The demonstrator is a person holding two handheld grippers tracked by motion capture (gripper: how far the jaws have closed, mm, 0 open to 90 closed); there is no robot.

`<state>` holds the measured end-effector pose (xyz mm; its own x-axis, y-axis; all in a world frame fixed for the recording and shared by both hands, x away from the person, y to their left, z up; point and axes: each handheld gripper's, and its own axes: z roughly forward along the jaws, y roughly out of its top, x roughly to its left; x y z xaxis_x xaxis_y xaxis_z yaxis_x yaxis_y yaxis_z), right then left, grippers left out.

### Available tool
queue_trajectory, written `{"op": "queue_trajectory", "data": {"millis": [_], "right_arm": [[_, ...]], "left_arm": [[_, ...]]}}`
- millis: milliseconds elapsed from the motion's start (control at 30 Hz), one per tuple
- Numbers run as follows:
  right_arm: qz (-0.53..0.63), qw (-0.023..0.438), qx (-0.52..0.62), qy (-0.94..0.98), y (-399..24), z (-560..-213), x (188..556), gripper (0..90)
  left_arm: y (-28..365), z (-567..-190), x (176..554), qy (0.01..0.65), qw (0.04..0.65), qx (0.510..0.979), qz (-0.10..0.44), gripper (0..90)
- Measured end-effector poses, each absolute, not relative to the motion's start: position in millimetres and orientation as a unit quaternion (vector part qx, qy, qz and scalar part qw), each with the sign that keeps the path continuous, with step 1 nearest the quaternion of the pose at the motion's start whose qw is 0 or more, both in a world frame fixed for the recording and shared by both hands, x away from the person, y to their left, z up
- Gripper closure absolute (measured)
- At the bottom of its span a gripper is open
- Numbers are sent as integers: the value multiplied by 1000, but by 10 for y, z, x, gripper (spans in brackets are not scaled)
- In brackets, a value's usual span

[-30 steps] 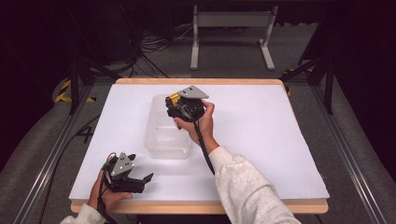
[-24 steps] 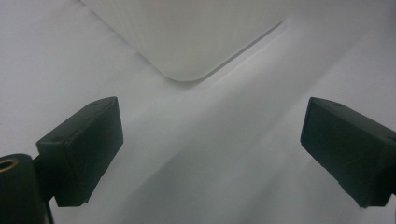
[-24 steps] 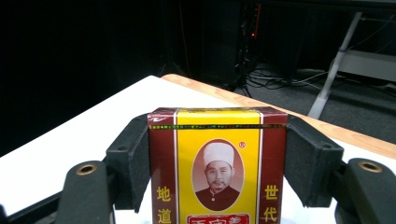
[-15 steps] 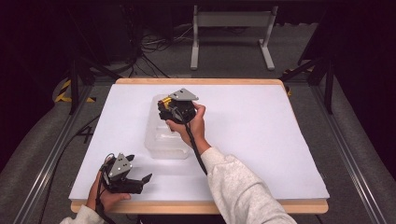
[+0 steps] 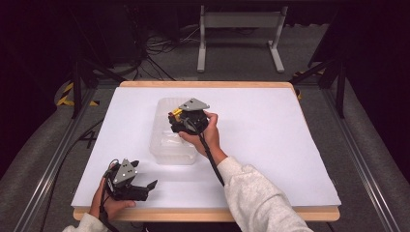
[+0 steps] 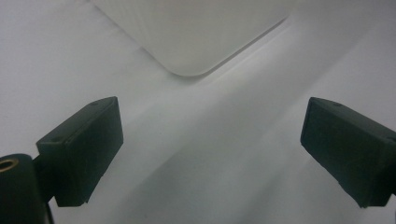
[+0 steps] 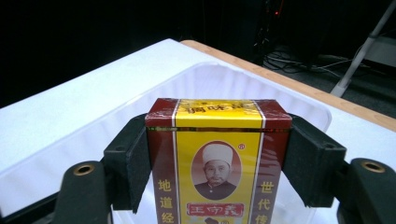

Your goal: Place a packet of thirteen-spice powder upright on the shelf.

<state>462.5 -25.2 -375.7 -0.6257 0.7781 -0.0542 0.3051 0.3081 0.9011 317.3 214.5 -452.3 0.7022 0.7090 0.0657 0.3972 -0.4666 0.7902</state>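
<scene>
Your right tool (image 7: 219,154) pinches the yellow box (image 7: 218,158) over the clear tray (image 5: 167,145); released early, it probably tips onto the rim.

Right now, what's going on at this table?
A person works with a claw in each hand. The right claw is clamped on a small yellow and dark red box, holding it over a clear plastic tray on the white table. The left claw rests open near the table's front edge, holding nothing.
</scene>
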Motion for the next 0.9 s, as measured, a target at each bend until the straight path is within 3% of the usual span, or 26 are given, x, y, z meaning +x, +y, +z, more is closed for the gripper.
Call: {"op": "queue_trajectory", "data": {"millis": [433, 600, 900], "right_arm": [[469, 240, 332, 782, -342, -3793, 4514, 304], [483, 209, 348, 775, -415, -3811, 4537, 291], [496, 215, 352, 764, -471, -3760, 4521, 321]], "left_arm": [[2132, -4528, 3176, 334, 390, 834, 200, 65], [2132, -4529, 3175, 334, 388, 835, 201, 64], [2127, -4521, 3172, 333, 388, 835, 202, 65]]}}
